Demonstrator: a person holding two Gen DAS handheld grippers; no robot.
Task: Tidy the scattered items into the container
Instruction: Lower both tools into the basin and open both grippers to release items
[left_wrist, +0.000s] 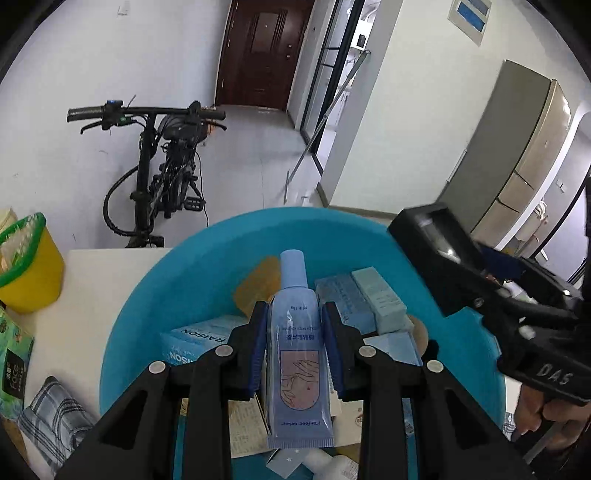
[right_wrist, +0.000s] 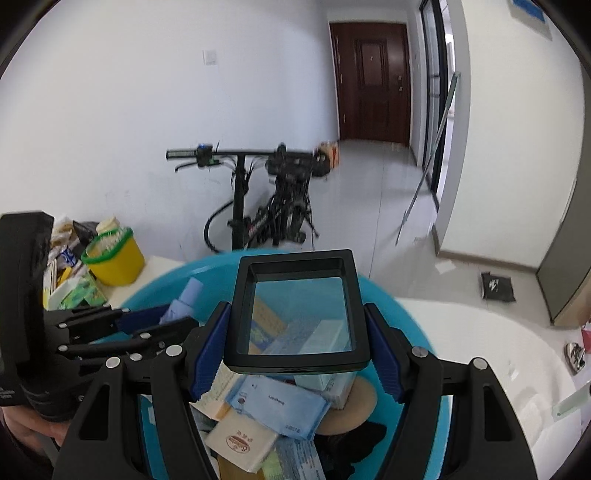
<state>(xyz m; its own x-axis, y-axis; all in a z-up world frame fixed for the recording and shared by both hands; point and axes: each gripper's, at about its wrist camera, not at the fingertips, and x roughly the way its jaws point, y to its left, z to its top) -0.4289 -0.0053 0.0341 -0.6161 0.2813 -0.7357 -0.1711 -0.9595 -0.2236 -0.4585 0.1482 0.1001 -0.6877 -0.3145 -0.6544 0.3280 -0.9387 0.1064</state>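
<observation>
A round blue basin (left_wrist: 155, 295) on the white table holds several boxes, packets and sachets. My left gripper (left_wrist: 295, 328) is shut on a light blue cream tube (left_wrist: 297, 343), held cap forward above the basin. My right gripper (right_wrist: 299, 332) is shut on a black square-framed magnifier (right_wrist: 295, 314), held above the basin (right_wrist: 413, 325). The magnifier shows at the right of the left wrist view (left_wrist: 432, 236). The left gripper with the tube (right_wrist: 184, 299) shows at the left of the right wrist view.
A yellow tub with a green rim (left_wrist: 26, 266) stands at the table's left, with a green tissue pack (left_wrist: 14, 358) and a checked cloth (left_wrist: 55, 413) nearer. A bicycle (left_wrist: 162, 177) leans on the wall beyond. A shiny item (right_wrist: 574, 354) lies at the right.
</observation>
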